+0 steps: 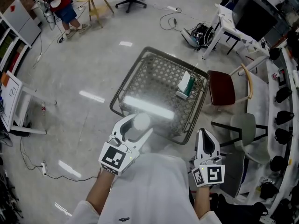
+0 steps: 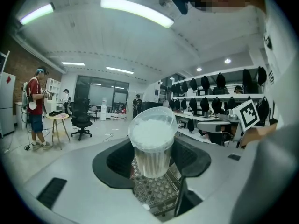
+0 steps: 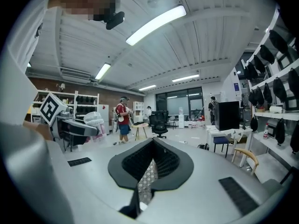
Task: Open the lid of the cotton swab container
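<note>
The cotton swab container (image 2: 152, 146) is a clear round tub packed with white-tipped swabs, and a clear lid appears to sit on its top. It stands upright between the dark pads of my left gripper (image 2: 152, 161), which is shut on its lower half. In the head view the container (image 1: 142, 120) shows as a white disc in the left gripper (image 1: 136, 127), held above the near edge of the wire-mesh table (image 1: 140, 73). My right gripper (image 1: 204, 133) hovers to the right of it, apart from it. Its jaws (image 3: 152, 160) are shut with nothing between them.
A green and white box (image 1: 186, 84) lies on the mesh table at its far right. A brown chair (image 1: 222, 87) and a grey chair (image 1: 247, 129) stand to the right. A person in red (image 1: 58, 3) stands far off at the top left. Cables lie on the floor.
</note>
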Action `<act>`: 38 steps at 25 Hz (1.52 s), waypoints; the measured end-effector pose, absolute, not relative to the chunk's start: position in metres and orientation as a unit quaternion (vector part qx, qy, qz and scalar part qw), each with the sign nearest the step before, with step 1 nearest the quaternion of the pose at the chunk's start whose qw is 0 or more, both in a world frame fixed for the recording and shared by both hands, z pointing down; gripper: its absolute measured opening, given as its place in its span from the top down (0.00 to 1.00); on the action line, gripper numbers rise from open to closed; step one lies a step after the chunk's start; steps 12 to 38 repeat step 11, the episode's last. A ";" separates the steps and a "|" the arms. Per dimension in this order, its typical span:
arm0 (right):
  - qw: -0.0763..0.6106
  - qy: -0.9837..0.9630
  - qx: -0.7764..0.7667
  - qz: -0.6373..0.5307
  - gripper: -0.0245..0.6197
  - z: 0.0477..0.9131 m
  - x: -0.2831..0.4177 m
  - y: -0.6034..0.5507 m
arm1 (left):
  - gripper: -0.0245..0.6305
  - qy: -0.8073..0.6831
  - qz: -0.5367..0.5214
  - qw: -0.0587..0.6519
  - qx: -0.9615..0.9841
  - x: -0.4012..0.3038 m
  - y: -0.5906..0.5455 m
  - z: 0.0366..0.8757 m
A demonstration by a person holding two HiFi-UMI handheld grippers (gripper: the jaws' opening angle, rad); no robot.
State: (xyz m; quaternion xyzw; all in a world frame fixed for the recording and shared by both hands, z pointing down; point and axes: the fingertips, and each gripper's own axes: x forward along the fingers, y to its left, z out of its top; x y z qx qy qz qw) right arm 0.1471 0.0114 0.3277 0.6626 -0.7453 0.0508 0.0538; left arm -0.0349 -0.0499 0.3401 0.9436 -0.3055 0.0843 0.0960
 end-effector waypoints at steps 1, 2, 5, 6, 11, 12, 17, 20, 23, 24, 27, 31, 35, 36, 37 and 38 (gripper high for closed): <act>0.054 -0.745 0.663 0.051 0.97 0.327 0.147 0.011 | 0.59 -0.306 0.084 0.094 0.944 -0.035 -0.051 0.339; 0.054 -0.746 0.662 0.050 0.97 0.327 0.146 0.011 | 0.59 -0.306 0.084 0.092 0.944 -0.035 -0.051 0.339; 0.054 -0.747 0.661 0.049 0.97 0.326 0.143 0.008 | 0.59 -0.304 0.086 0.089 0.945 -0.035 -0.053 0.338; 0.055 -0.747 0.660 0.048 0.97 0.326 0.142 0.008 | 0.59 -0.303 0.086 0.089 0.945 -0.034 -0.053 0.338; 0.056 -0.748 0.660 0.045 0.97 0.323 0.142 0.005 | 0.59 -0.302 0.084 0.088 0.945 -0.032 -0.054 0.336; 0.056 -0.748 0.660 0.045 0.97 0.323 0.142 0.005 | 0.59 -0.302 0.084 0.088 0.945 -0.032 -0.054 0.336; 0.056 -0.748 0.660 0.045 0.97 0.323 0.142 0.005 | 0.59 -0.302 0.084 0.088 0.945 -0.032 -0.054 0.336; 0.056 -0.748 0.660 0.045 0.97 0.323 0.142 0.005 | 0.59 -0.302 0.084 0.088 0.945 -0.032 -0.054 0.336; 0.056 -0.748 0.660 0.045 0.97 0.323 0.142 0.005 | 0.59 -0.302 0.084 0.088 0.945 -0.032 -0.054 0.336; 0.056 -0.748 0.660 0.045 0.97 0.323 0.142 0.005 | 0.59 -0.302 0.084 0.088 0.945 -0.032 -0.054 0.336; 0.056 -0.748 0.660 0.045 0.97 0.323 0.142 0.005 | 0.59 -0.302 0.084 0.088 0.945 -0.032 -0.054 0.336; 0.056 -0.748 0.660 0.045 0.97 0.323 0.142 0.005 | 0.59 -0.302 0.084 0.088 0.945 -0.032 -0.054 0.336; 0.056 -0.748 0.660 0.045 0.97 0.323 0.142 0.005 | 0.59 -0.302 0.084 0.088 0.945 -0.032 -0.054 0.336; 0.056 -0.748 0.660 0.045 0.97 0.323 0.142 0.005 | 0.59 -0.302 0.084 0.088 0.945 -0.032 -0.054 0.336; 0.056 -0.748 0.660 0.045 0.97 0.323 0.142 0.005 | 0.59 -0.302 0.084 0.088 0.945 -0.032 -0.054 0.336; 0.056 -0.748 0.660 0.045 0.97 0.323 0.142 0.005 | 0.59 -0.302 0.084 0.088 0.945 -0.032 -0.054 0.336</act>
